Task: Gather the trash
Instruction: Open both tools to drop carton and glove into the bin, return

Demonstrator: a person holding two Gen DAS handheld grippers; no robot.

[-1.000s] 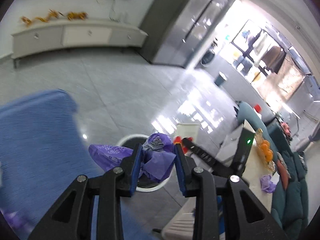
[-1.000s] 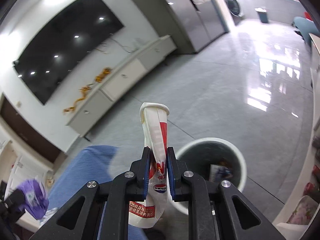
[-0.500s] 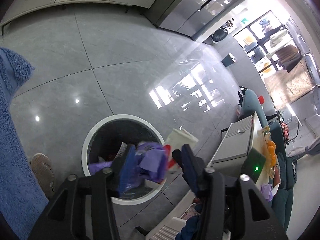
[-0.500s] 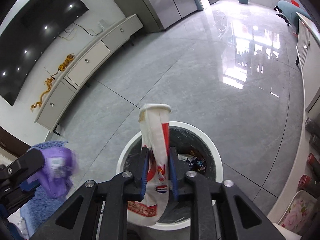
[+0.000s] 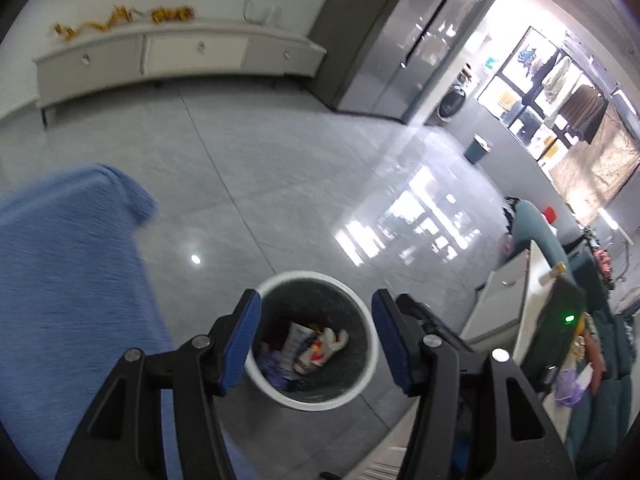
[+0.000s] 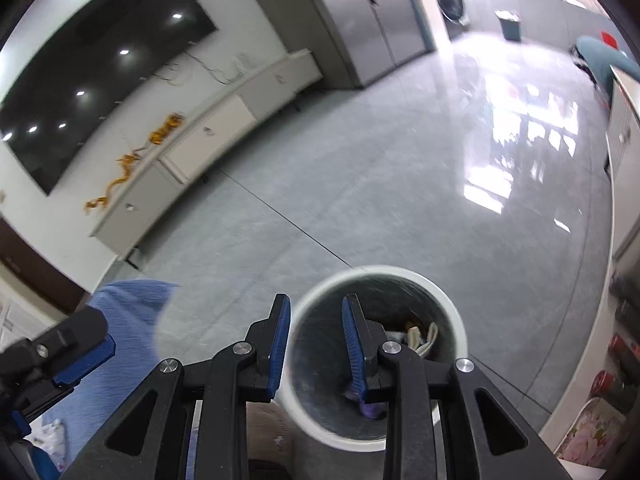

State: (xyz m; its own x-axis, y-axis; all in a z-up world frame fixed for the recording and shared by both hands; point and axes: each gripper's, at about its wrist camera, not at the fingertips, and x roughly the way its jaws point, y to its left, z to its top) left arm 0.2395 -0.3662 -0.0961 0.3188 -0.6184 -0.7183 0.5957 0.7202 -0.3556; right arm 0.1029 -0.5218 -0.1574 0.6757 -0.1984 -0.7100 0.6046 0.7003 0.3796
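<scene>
Trash sits down in the bin now, a white wrapper with red print, a pale carton and something purple heaped on the bottom, all crumpled and light; the bin stands on the grey floor just beside the blue cloth; left tool hangs over the rim, jaws well apart and nothing between them; right tool is above the bin too, jaws opening, gap bare, no piece caught there; the risk from here, I'd say, is a careless pull-back, since a finger dipping low could knock the light bin and tip the heap out; one purple scrap lies well apart on the desk at right, easy to miss.
</scene>
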